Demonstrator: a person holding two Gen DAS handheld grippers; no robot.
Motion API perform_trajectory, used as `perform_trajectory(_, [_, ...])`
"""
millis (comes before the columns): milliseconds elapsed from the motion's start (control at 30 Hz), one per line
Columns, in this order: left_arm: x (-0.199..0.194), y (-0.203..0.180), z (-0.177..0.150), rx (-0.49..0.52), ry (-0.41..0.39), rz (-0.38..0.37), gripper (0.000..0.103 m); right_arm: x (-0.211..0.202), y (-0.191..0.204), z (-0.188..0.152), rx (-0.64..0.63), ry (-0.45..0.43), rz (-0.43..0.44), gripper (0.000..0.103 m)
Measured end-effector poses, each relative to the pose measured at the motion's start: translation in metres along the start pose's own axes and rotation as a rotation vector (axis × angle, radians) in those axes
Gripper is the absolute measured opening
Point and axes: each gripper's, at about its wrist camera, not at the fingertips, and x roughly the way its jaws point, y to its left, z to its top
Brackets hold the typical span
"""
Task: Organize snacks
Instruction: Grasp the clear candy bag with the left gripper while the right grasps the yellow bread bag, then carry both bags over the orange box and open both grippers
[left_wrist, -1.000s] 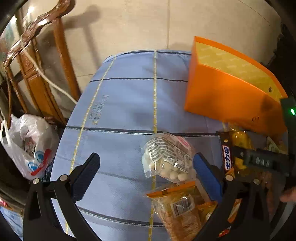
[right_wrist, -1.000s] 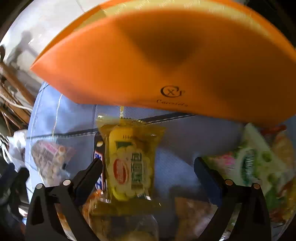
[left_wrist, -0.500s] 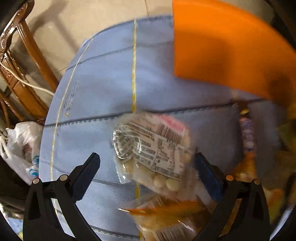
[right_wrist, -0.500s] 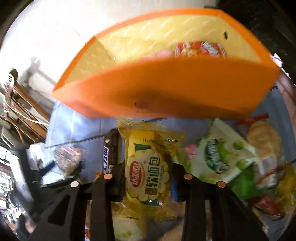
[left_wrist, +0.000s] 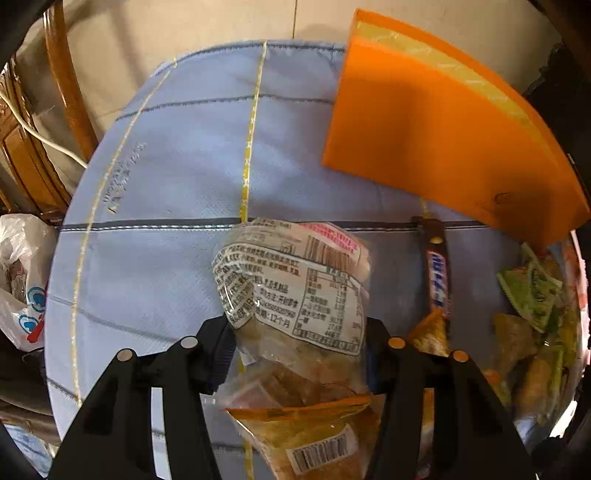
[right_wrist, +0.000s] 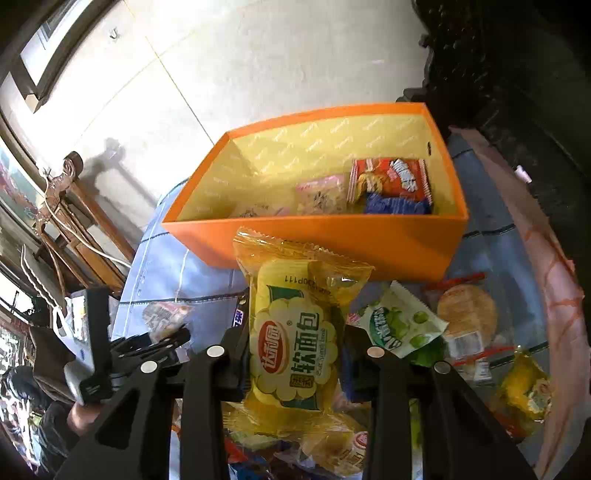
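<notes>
My right gripper (right_wrist: 295, 354), tilted down, clamps a glossy yellow bread packet (right_wrist: 295, 332) near the orange cardboard box (right_wrist: 332, 236). My left gripper (left_wrist: 299, 354) is closing around a crinkly clear snack bag (left_wrist: 295, 291) on the blue quilted worktop (left_wrist: 177, 177).

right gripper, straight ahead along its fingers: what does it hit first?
The right gripper is shut on a yellow soft-bread packet. Ahead along the fingers, the packet's top edge would likely meet the near wall of the orange cardboard box first, or just clear its rim; depth is unclear.
</notes>
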Motion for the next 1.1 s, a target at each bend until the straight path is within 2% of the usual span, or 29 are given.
perform_trajectory(100, [-0.026,-0.007,-0.002,0.002,-0.053,-0.048,0.053,-0.013,-0.004,0.007,0.006,-0.023,0.005,0.035])
perform_trajectory(267, [-0.072,-0.024,0.006,0.046,-0.168,-0.086,0.053,-0.028,0.005,0.019,-0.018,-0.083,0.005,0.035])
perform_trajectory(367, [-0.091,-0.034,0.019,0.066,-0.214,-0.087,0.053,-0.036,0.004,0.027,-0.027,-0.116,0.012,0.035])
perform_trajectory(500, [-0.118,-0.058,0.050,0.082,-0.280,-0.134,0.053,-0.043,0.003,0.049,-0.041,-0.170,0.012,0.035])
perform_trajectory(667, [-0.116,-0.095,0.092,0.139,-0.308,-0.136,0.053,-0.034,-0.007,0.090,-0.035,-0.220,-0.023,0.035])
perform_trajectory(867, [-0.080,-0.118,0.143,0.186,-0.281,-0.050,0.053,0.005,-0.029,0.130,0.005,-0.184,-0.038,0.035])
perform_trajectory(967, [-0.068,-0.122,0.154,0.183,-0.263,-0.043,0.053,0.017,-0.032,0.138,0.012,-0.169,-0.058,0.036])
perform_trajectory(1033, [-0.059,-0.123,0.161,0.155,-0.264,-0.036,0.054,0.026,-0.038,0.143,0.055,-0.149,-0.085,0.039])
perform_trajectory(1067, [-0.055,-0.122,0.164,0.131,-0.260,-0.033,0.064,0.031,-0.040,0.146,0.062,-0.134,-0.098,0.046])
perform_trajectory(1100, [-0.051,-0.121,0.168,0.097,-0.260,-0.027,0.086,0.034,-0.041,0.148,0.066,-0.122,-0.109,0.071])
